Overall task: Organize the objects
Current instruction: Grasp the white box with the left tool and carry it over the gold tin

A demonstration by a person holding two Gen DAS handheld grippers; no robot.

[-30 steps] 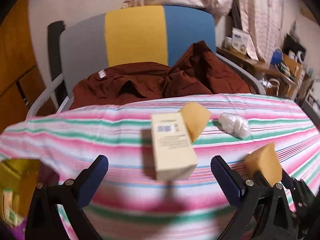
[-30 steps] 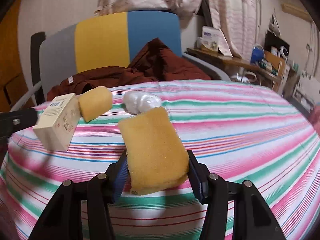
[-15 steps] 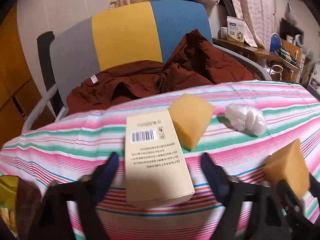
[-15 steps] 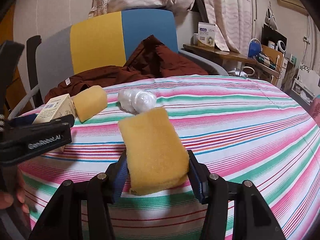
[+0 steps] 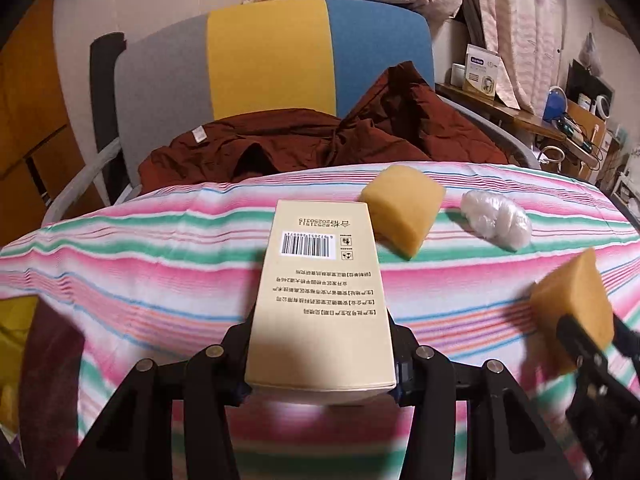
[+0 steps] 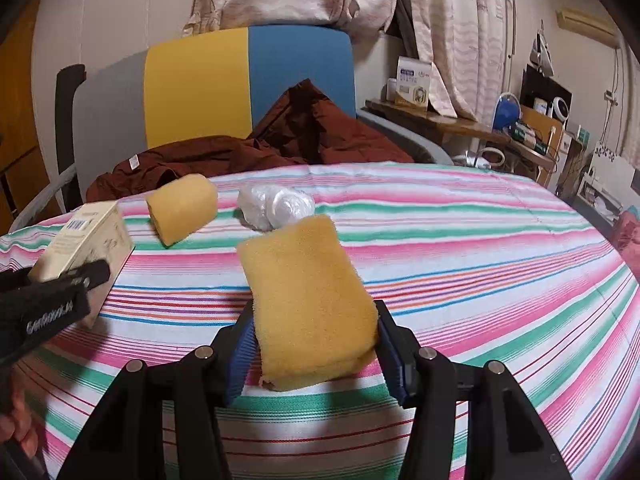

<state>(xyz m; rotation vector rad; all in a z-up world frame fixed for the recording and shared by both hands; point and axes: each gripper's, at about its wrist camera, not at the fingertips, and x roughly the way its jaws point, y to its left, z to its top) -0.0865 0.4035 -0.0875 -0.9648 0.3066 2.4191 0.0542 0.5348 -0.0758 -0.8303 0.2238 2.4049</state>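
On the table (image 5: 160,248), box (image 5: 320,300) lies left of sponge (image 5: 400,216) (touching), bag (image 5: 496,220) right.

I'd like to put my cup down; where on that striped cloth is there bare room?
The striped cloth lies bare to the right of the held sponge. Crowded: far left, where cream box, loose sponge and plastic wad cluster.

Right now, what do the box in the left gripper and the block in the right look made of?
Box: likely matte cream cardboard, with crisp folded edges, printed barcode and text. Yellow block: probably foam sponge, with a fuzzy porous surface that bulges between the pads.
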